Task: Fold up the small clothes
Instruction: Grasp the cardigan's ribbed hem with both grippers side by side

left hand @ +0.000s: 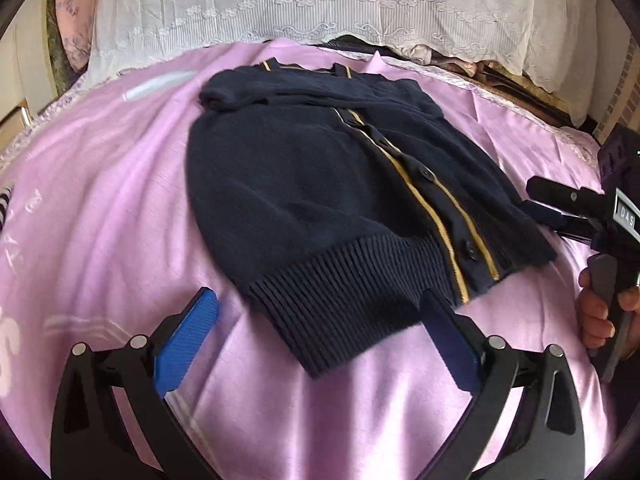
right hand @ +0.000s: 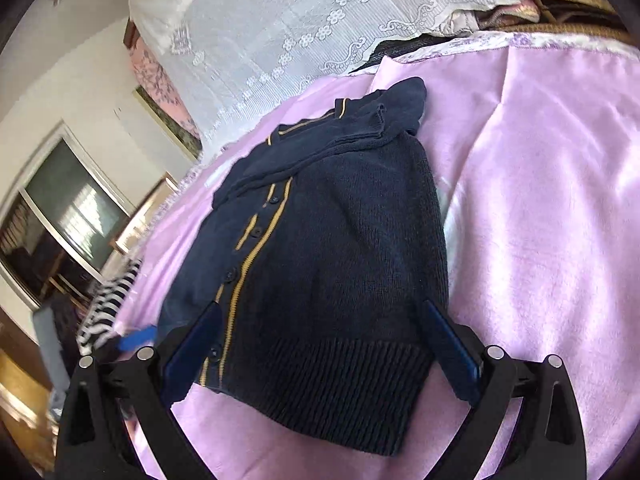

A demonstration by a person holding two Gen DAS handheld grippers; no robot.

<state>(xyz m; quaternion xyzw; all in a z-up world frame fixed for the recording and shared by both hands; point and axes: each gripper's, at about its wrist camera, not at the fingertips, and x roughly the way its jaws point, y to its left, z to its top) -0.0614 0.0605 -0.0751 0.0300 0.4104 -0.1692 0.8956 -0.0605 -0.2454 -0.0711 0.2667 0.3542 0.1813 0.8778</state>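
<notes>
A navy knit cardigan (left hand: 320, 184) with yellow trim and a buttoned front lies flat on the lilac satin bedsheet (left hand: 100, 200). Its sleeves are folded across the chest near the collar. My left gripper (left hand: 318, 294) is open just above the ribbed hem (left hand: 344, 312), with one blue pad on each side of it. In the right wrist view the same cardigan (right hand: 340, 248) fills the middle, and my right gripper (right hand: 322, 306) stands open over the hem end. The left wrist view shows the right gripper (left hand: 530, 196) at the cardigan's right edge, held by a hand (left hand: 596, 316).
A white lace cover (left hand: 320, 4) drapes the bedding at the head of the bed. A striped garment (right hand: 108, 308) lies at the bed's left edge. A white object (left hand: 160, 84) rests on the sheet beyond the cardigan. A window (right hand: 60, 224) is off to the left.
</notes>
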